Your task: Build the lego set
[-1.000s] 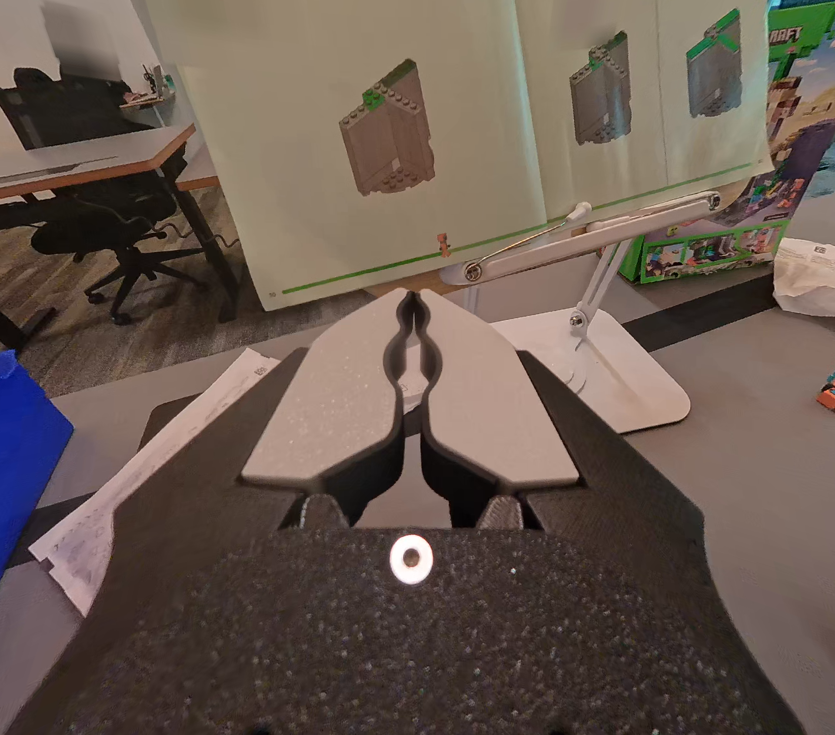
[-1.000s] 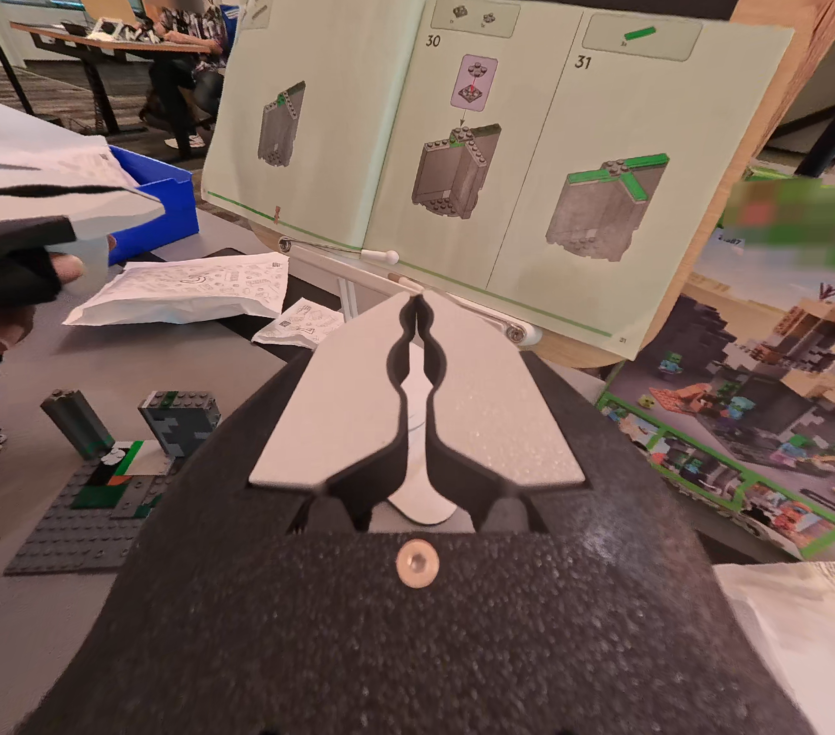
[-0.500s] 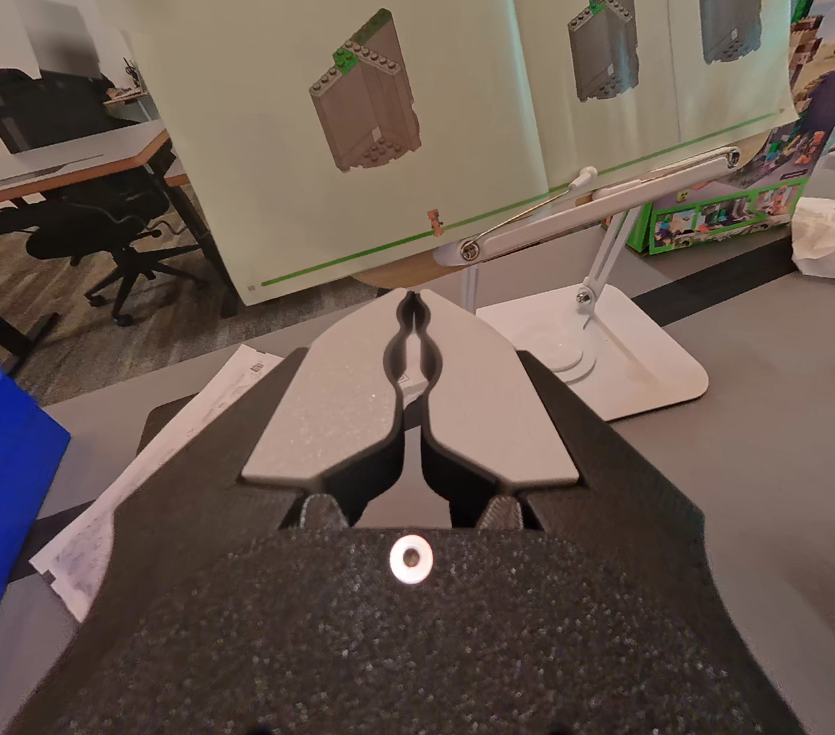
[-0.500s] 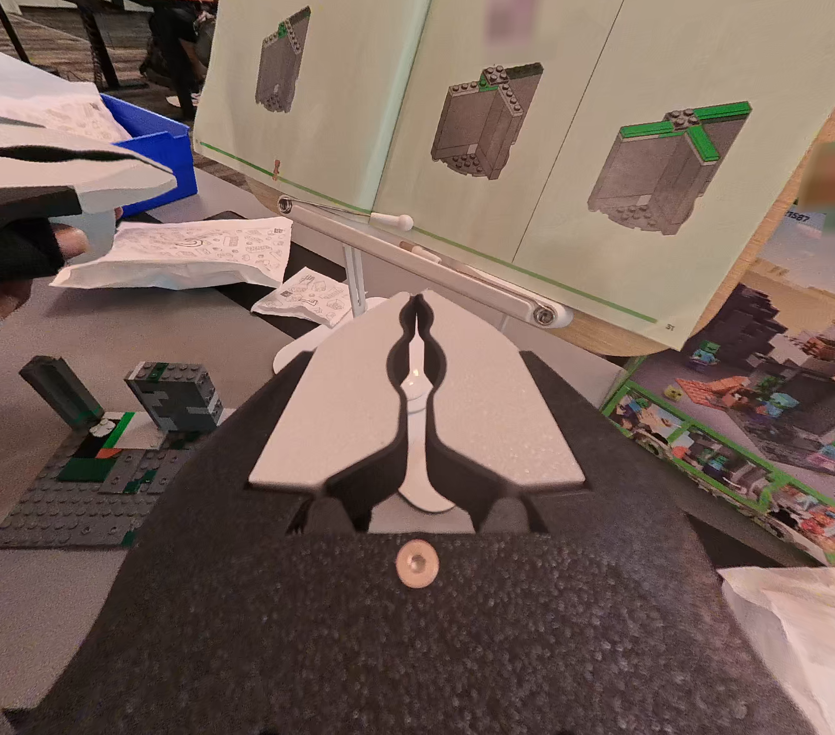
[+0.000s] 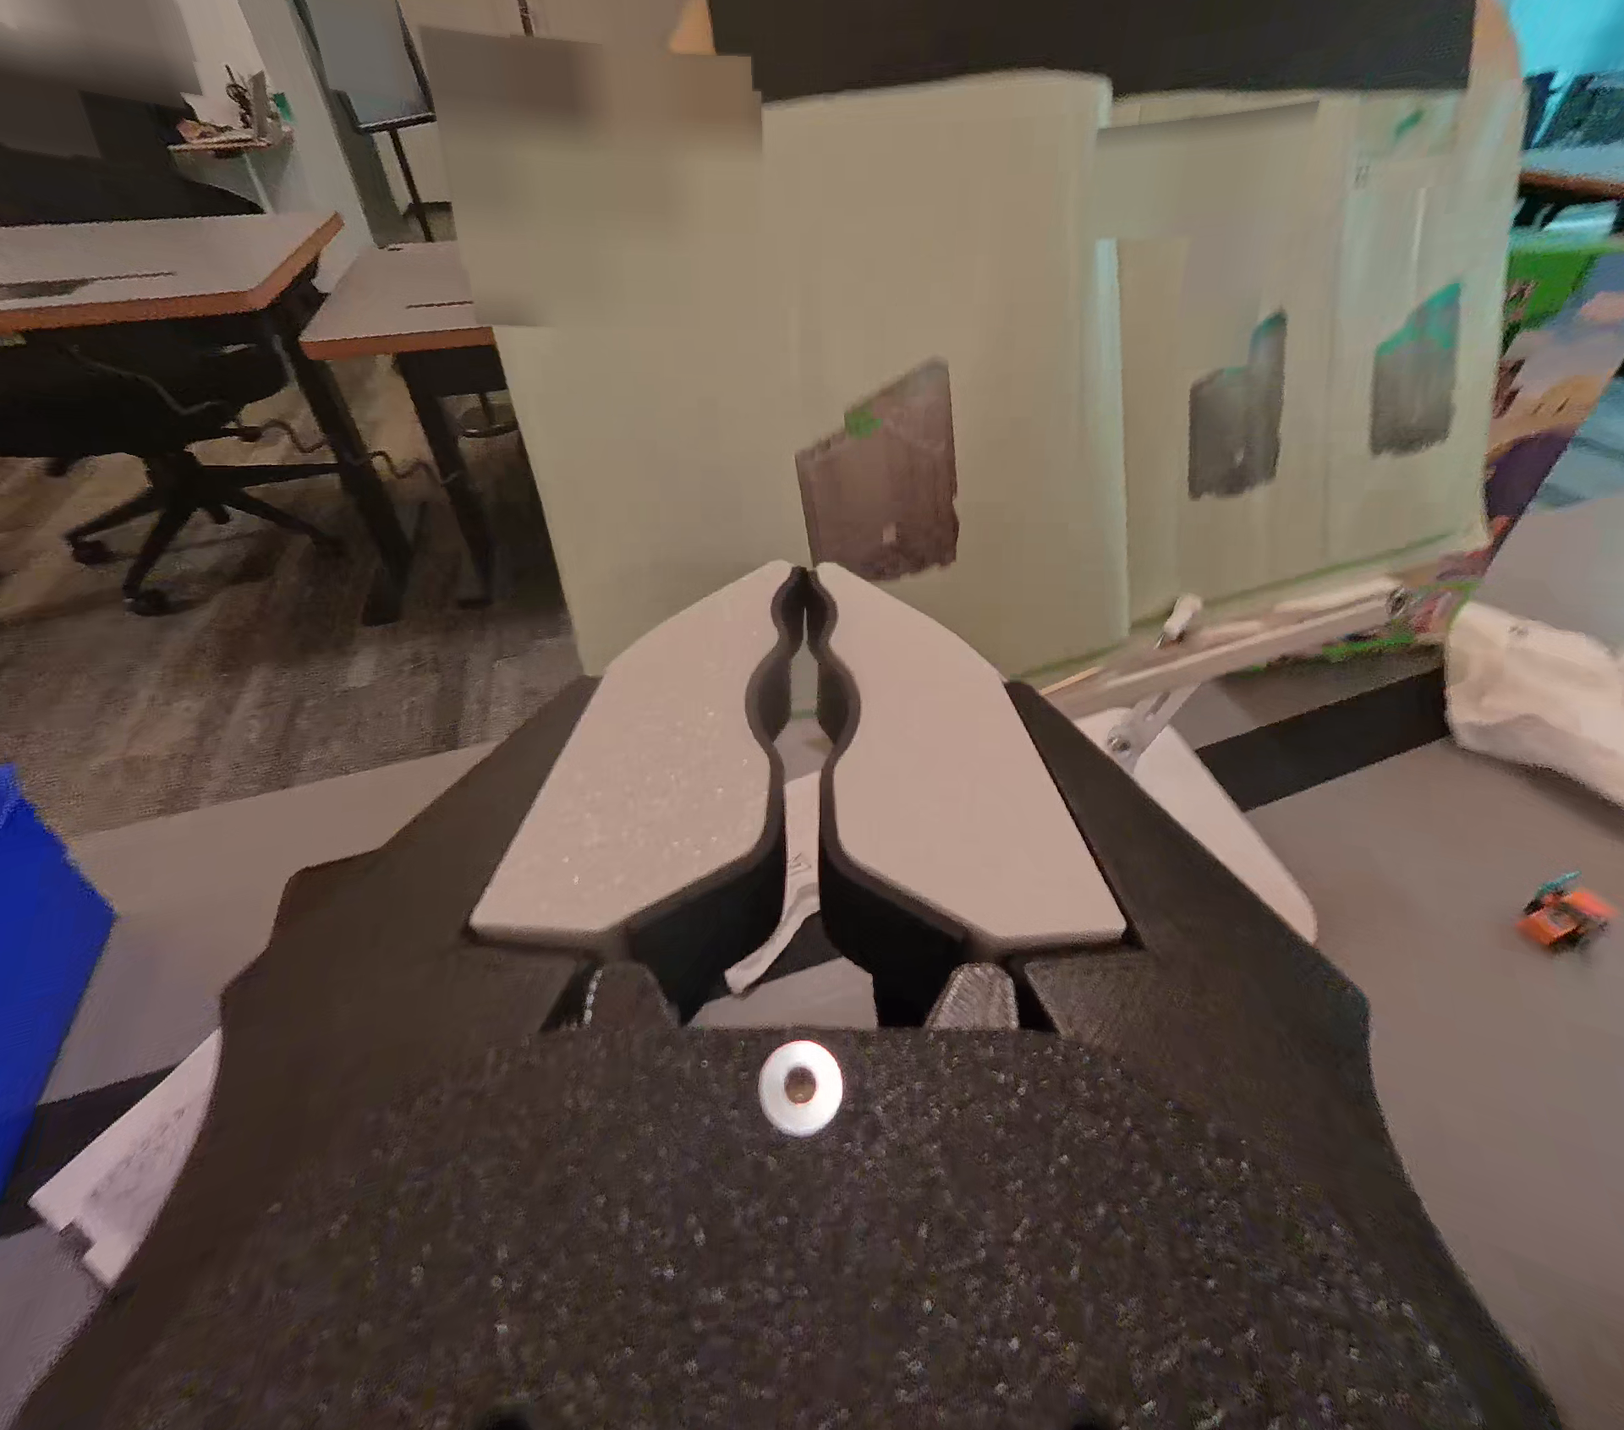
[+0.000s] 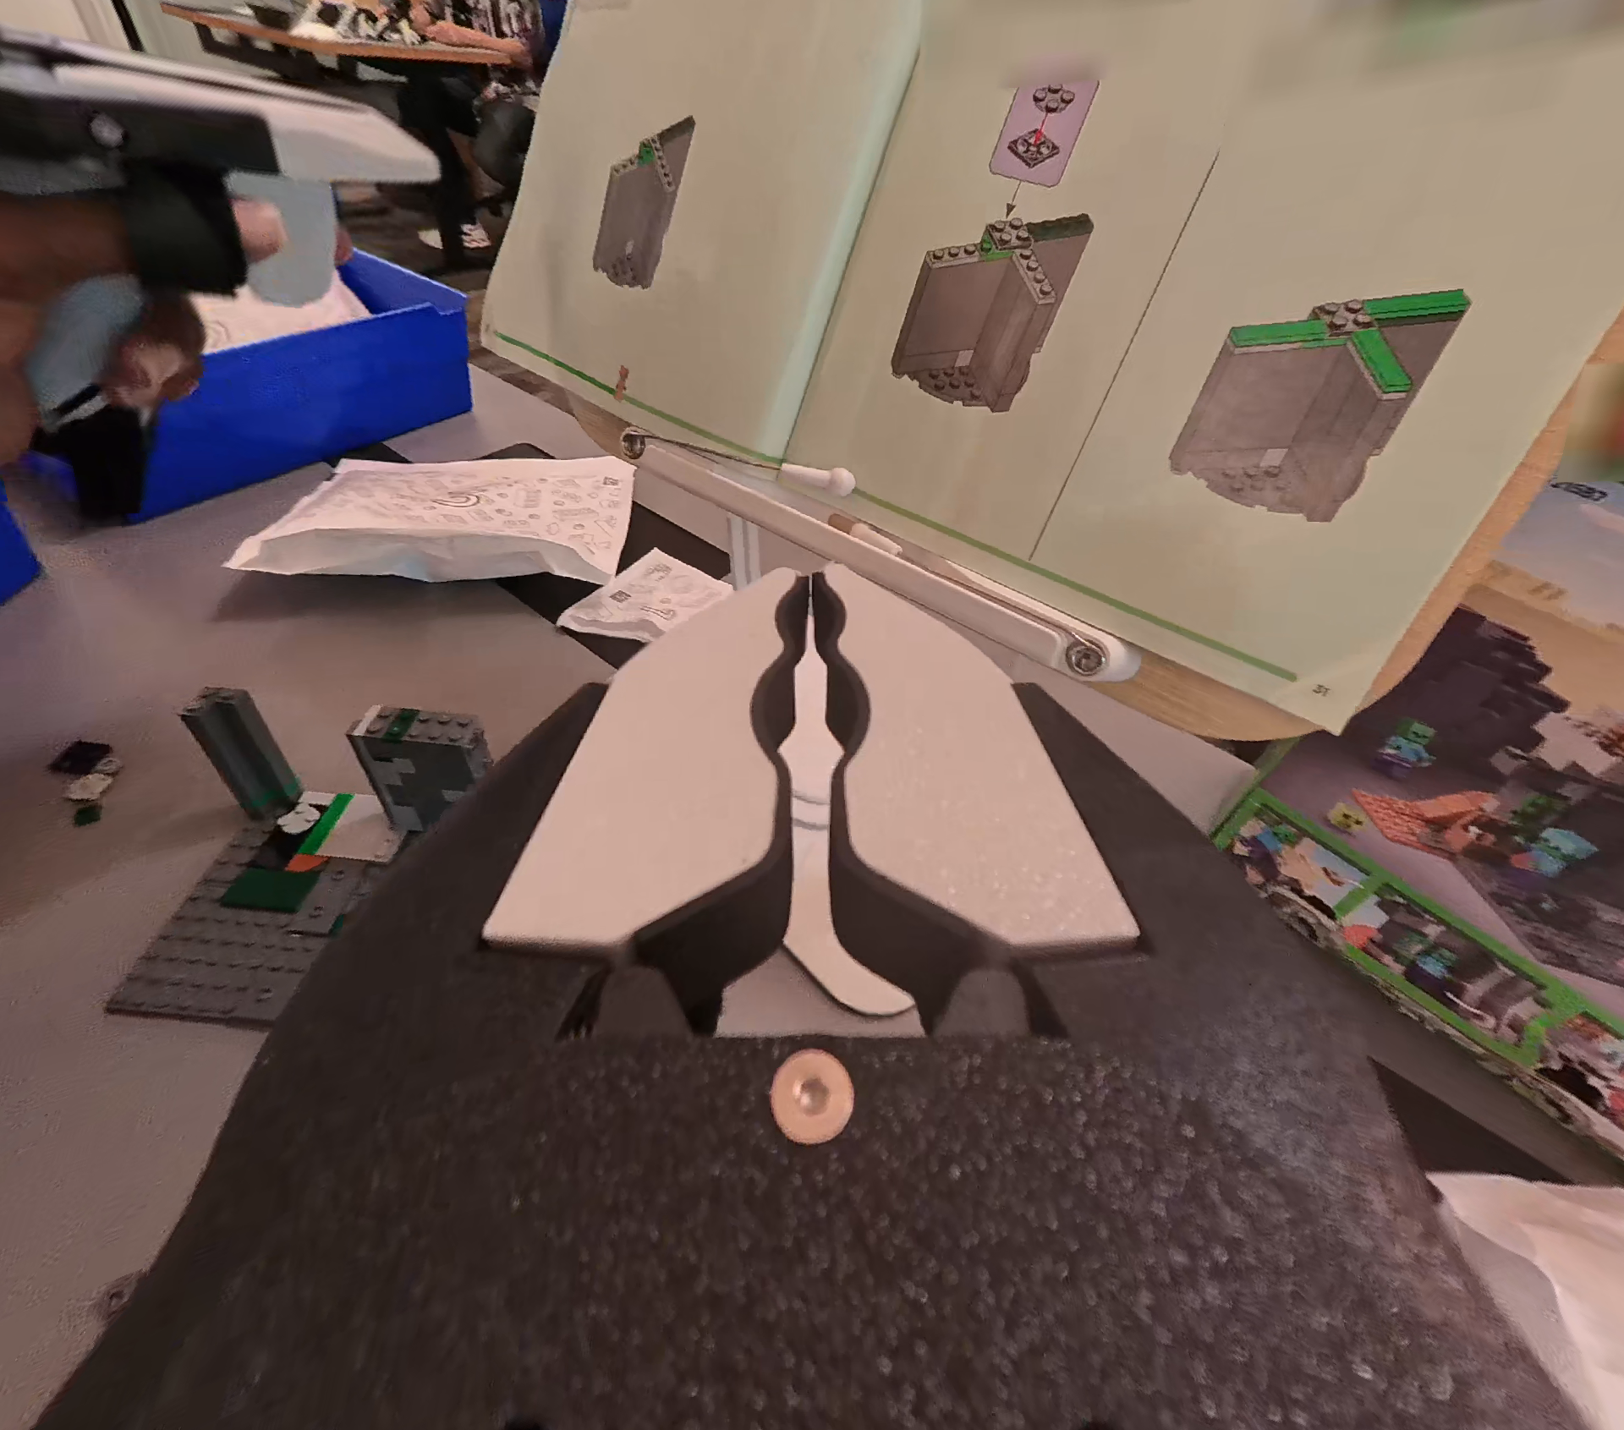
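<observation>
Both grippers, left (image 5: 806, 579) and right (image 6: 809, 579), fingers clenched, empty, face the instruction booklet (image 6: 1098, 263): consulting step; next, fetching bricks for the baseplate build (image 6: 264, 887).

You are holding the left gripper (image 5: 807, 579) level, raised off the bench, its jaws pressed together at the tips, nothing between them. You are keeping the right gripper (image 6: 810, 581) likewise raised, tips meeting, nothing gripped. In the right wrist view your gloved left hand (image 6: 145, 272) is wrapping that gripper's handle at far left.
</observation>
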Demonstrator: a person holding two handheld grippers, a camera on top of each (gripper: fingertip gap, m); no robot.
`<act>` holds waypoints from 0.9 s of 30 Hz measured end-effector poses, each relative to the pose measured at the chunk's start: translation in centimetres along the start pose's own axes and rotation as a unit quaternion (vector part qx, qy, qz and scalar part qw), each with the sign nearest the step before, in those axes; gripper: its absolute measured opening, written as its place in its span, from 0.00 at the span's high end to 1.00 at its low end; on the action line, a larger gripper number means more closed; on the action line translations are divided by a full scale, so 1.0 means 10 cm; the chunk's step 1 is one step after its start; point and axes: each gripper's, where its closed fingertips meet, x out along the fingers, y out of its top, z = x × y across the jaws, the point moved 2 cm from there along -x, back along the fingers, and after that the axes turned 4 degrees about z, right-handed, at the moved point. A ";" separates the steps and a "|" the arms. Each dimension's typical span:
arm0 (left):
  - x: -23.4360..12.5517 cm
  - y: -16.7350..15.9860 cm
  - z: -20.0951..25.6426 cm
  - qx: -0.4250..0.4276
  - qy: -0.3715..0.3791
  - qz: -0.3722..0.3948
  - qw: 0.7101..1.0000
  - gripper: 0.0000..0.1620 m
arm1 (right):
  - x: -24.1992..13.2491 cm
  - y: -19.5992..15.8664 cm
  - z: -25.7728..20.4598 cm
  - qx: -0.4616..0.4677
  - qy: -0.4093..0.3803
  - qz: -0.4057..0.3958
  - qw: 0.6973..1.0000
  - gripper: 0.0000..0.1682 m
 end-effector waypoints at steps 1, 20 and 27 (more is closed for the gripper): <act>0.02 0.08 -0.01 -0.010 -0.005 0.002 1.000 1.00 | -0.01 0.02 0.00 0.000 0.003 0.003 1.000 1.00; 0.39 0.27 -0.25 0.018 0.030 -0.029 0.999 1.00 | -0.06 0.03 0.05 -0.003 0.021 0.002 1.000 0.99; 0.43 0.20 -0.28 0.013 0.037 -0.034 0.999 1.00 | -0.04 0.00 0.00 -0.009 0.029 -0.006 1.000 0.99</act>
